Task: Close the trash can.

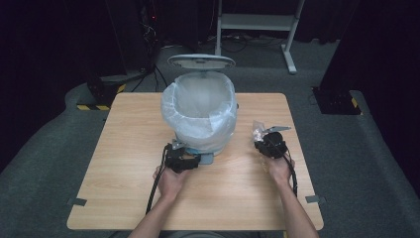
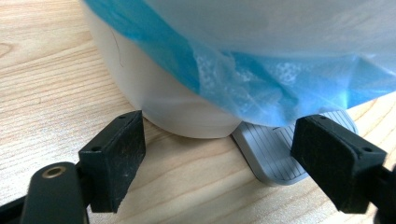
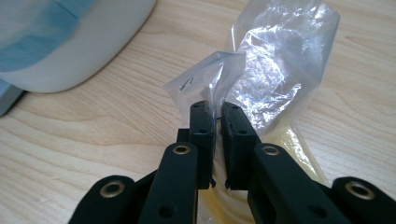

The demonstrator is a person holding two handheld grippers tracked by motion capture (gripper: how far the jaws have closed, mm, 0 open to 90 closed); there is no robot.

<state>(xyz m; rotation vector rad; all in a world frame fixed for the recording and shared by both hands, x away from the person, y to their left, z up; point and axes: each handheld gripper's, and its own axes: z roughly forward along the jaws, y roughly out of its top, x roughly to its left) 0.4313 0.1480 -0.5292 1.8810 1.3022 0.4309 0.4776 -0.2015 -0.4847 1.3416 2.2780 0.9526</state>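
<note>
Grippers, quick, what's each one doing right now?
Left gripper: open, jaws at the bin's base by the pedal, holding nothing.
Right gripper: shut on a clear plastic bag.

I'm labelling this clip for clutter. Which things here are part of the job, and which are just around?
In the job:
- clear bag, pinched in the right gripper
- lined bin, lid up
- pedal in front of the open left gripper

Just around:
- white frame on the floor
- cables
</note>
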